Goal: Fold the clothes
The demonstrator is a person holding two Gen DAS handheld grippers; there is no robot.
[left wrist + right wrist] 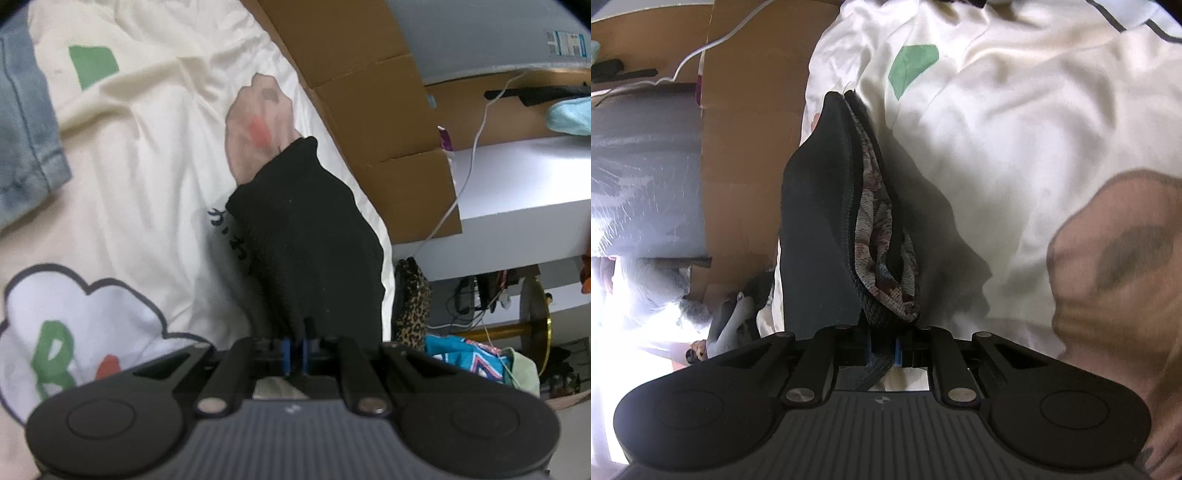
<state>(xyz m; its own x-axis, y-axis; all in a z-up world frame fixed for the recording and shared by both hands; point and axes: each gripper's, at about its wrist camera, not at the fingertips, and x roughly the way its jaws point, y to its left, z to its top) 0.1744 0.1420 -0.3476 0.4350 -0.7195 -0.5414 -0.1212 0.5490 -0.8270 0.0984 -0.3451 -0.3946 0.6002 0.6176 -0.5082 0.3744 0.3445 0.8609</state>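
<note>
Each hand-held gripper was clamped on the same black garment: the left hand-held gripper (295, 354) pinched one end, the right hand-held gripper (886, 349) the other. The black garment (306, 236) ran straight ahead from both, long axis along the fingers, over the cream printed bedsheet (140, 177), cardboard (373, 92) beyond.

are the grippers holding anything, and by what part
Both hold the black garment: left gripper and right gripper each pinch an edge, its patterned lining showing.
</note>
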